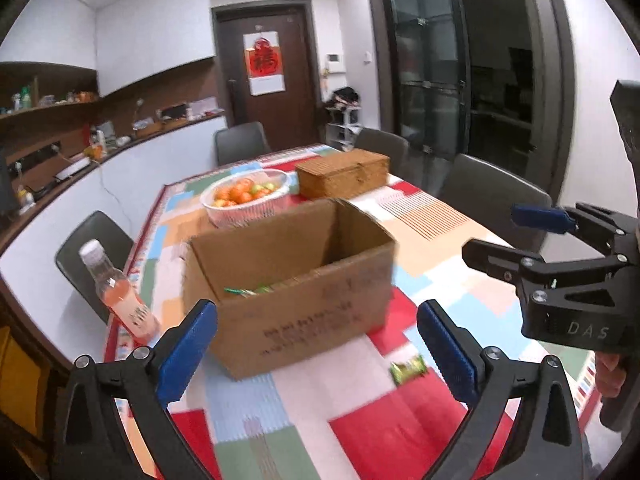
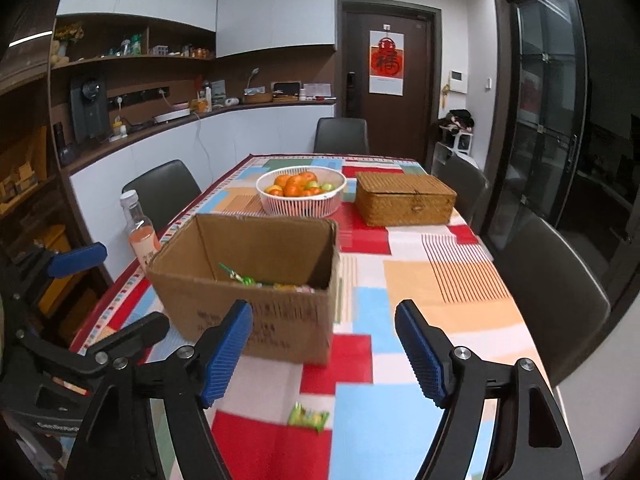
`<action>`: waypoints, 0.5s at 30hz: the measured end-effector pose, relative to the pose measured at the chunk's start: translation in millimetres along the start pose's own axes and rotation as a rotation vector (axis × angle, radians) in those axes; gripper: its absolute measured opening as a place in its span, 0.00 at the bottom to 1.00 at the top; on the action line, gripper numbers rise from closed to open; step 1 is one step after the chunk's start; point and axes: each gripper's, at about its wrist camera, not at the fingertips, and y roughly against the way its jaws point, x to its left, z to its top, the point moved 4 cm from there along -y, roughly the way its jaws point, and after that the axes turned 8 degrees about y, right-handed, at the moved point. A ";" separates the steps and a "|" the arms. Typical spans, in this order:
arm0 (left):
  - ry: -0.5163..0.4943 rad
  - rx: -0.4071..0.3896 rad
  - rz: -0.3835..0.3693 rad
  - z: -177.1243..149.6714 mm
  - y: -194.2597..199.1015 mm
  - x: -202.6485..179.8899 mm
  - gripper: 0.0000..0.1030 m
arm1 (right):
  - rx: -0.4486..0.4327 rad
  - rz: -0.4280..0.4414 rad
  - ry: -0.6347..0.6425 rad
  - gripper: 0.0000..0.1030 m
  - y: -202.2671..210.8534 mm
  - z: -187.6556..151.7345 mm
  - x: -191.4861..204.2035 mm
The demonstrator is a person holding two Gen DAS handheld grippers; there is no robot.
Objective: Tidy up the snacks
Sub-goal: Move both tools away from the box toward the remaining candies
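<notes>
An open cardboard box (image 1: 296, 280) (image 2: 248, 276) stands on the patterned table with several wrapped snacks (image 2: 260, 280) inside. One green snack packet (image 1: 408, 368) (image 2: 308, 418) lies on the cloth in front of the box. My left gripper (image 1: 316, 352) is open and empty, held above the table in front of the box. My right gripper (image 2: 324, 352) is open and empty, above the green packet. The right gripper also shows at the right of the left wrist view (image 1: 520, 236).
A pink drink bottle (image 1: 120, 292) (image 2: 140, 232) stands left of the box. Behind the box are a white fruit basket (image 2: 300, 190) and a wicker box (image 2: 404, 200). Dark chairs (image 2: 556, 292) surround the table (image 2: 440, 280). A counter runs along the left wall.
</notes>
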 end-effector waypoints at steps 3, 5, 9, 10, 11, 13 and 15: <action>-0.028 0.011 -0.020 -10.4 4.8 -12.5 0.99 | 0.000 -0.032 0.008 0.72 12.1 -12.3 -2.3; -0.040 0.019 -0.037 -17.9 7.9 -19.9 0.98 | 0.009 -0.044 0.006 0.72 18.2 -20.6 -4.4; -0.087 0.046 -0.092 -34.4 12.4 -37.1 0.98 | 0.036 -0.058 0.007 0.72 29.5 -38.3 -5.1; -0.100 0.047 -0.097 -37.1 13.7 -38.6 0.98 | 0.045 -0.059 0.007 0.72 32.3 -44.6 -4.5; -0.119 0.048 -0.100 -42.0 15.4 -43.0 0.98 | 0.057 -0.060 0.003 0.72 34.0 -50.5 -4.9; -0.147 0.054 -0.108 -49.9 17.9 -49.8 0.98 | 0.080 -0.062 -0.007 0.72 36.6 -62.1 -6.8; -0.172 0.064 -0.119 -58.1 20.1 -57.0 0.95 | 0.106 -0.065 -0.018 0.72 38.3 -73.3 -8.4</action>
